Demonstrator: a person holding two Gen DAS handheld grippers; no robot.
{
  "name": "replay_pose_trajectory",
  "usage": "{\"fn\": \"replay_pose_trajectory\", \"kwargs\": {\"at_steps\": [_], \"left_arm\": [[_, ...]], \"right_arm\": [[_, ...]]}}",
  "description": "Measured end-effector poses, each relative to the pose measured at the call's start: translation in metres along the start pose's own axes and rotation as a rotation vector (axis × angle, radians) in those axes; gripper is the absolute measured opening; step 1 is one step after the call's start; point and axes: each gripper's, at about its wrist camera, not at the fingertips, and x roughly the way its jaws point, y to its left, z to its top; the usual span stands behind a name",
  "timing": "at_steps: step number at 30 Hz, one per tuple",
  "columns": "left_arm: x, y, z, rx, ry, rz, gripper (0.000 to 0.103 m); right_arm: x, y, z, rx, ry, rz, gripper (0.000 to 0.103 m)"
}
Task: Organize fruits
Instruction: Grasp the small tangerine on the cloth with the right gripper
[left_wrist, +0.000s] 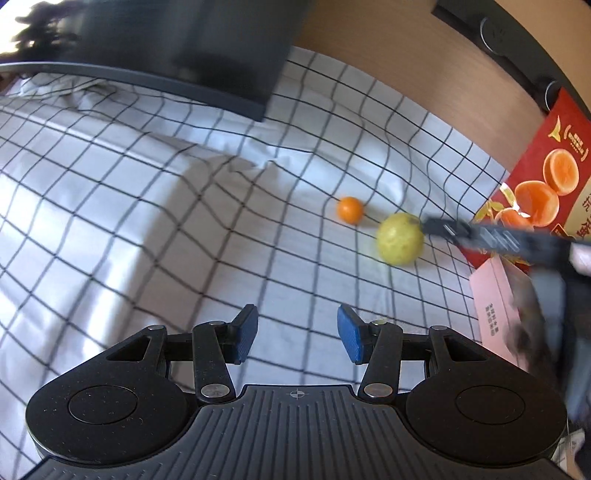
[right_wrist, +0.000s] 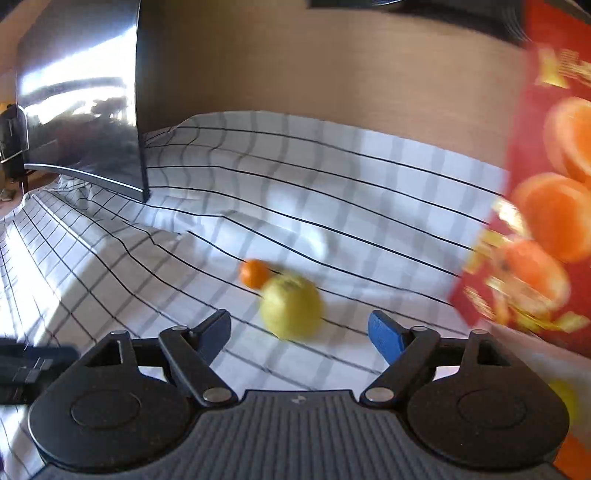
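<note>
A yellow-green round fruit (left_wrist: 399, 238) lies on the checked cloth (left_wrist: 184, 221), with a small orange (left_wrist: 349, 209) just beyond it to the left. My left gripper (left_wrist: 297, 338) is open and empty, low over the cloth, well short of both fruits. My right gripper (right_wrist: 299, 336) is open and empty, its jaws standing either side of the yellow-green fruit (right_wrist: 291, 307), which lies just ahead of the fingertips. The small orange (right_wrist: 254, 273) sits behind that fruit. The right gripper also shows in the left wrist view (left_wrist: 480, 234), reaching in from the right, blurred.
A red fruit box (left_wrist: 543, 177) printed with oranges stands at the right, and it fills the right edge of the right wrist view (right_wrist: 546, 221). A pink box (left_wrist: 498, 306) lies in front of it. A dark monitor (right_wrist: 85, 110) stands at the back left. A wooden wall (right_wrist: 332, 74) is behind.
</note>
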Motion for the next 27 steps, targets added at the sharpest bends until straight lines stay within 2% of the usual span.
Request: {"fn": "replay_pose_trajectory", "kwargs": {"at_steps": [2, 5, 6, 9, 14, 17, 18, 19, 21, 27], "left_arm": [[-0.003, 0.008, -0.003, 0.004, 0.001, -0.006, 0.052], [-0.006, 0.021, -0.004, -0.001, 0.008, -0.026, 0.052], [-0.007, 0.024, -0.004, -0.006, 0.010, -0.034, 0.052], [-0.012, 0.035, -0.004, -0.024, -0.001, -0.055, 0.052], [-0.015, 0.051, -0.002, -0.032, -0.008, -0.040, 0.052], [-0.015, 0.058, 0.000, -0.043, -0.007, -0.030, 0.052], [-0.015, 0.059, 0.001, -0.040, -0.006, -0.030, 0.052], [-0.015, 0.059, 0.000, -0.035, -0.004, -0.031, 0.052], [-0.012, 0.056, 0.000, -0.017, 0.008, -0.039, 0.052], [0.007, 0.041, -0.002, 0.036, 0.056, -0.051, 0.052]], "right_arm": [[0.023, 0.019, 0.017, -0.011, 0.017, 0.006, 0.071], [0.056, 0.048, 0.040, -0.063, 0.058, 0.032, 0.048], [0.070, 0.055, 0.045, -0.080, 0.086, 0.014, 0.045], [0.114, 0.073, 0.054, -0.121, 0.195, -0.063, 0.044], [0.156, 0.093, 0.044, -0.243, 0.293, -0.185, 0.043], [0.159, 0.095, 0.045, -0.231, 0.288, -0.201, 0.040], [0.159, 0.096, 0.045, -0.234, 0.287, -0.204, 0.031], [0.156, 0.098, 0.045, -0.244, 0.275, -0.210, 0.032], [0.148, 0.098, 0.048, -0.228, 0.269, -0.168, 0.032], [0.072, 0.090, 0.039, -0.123, 0.182, -0.051, 0.032]]}}
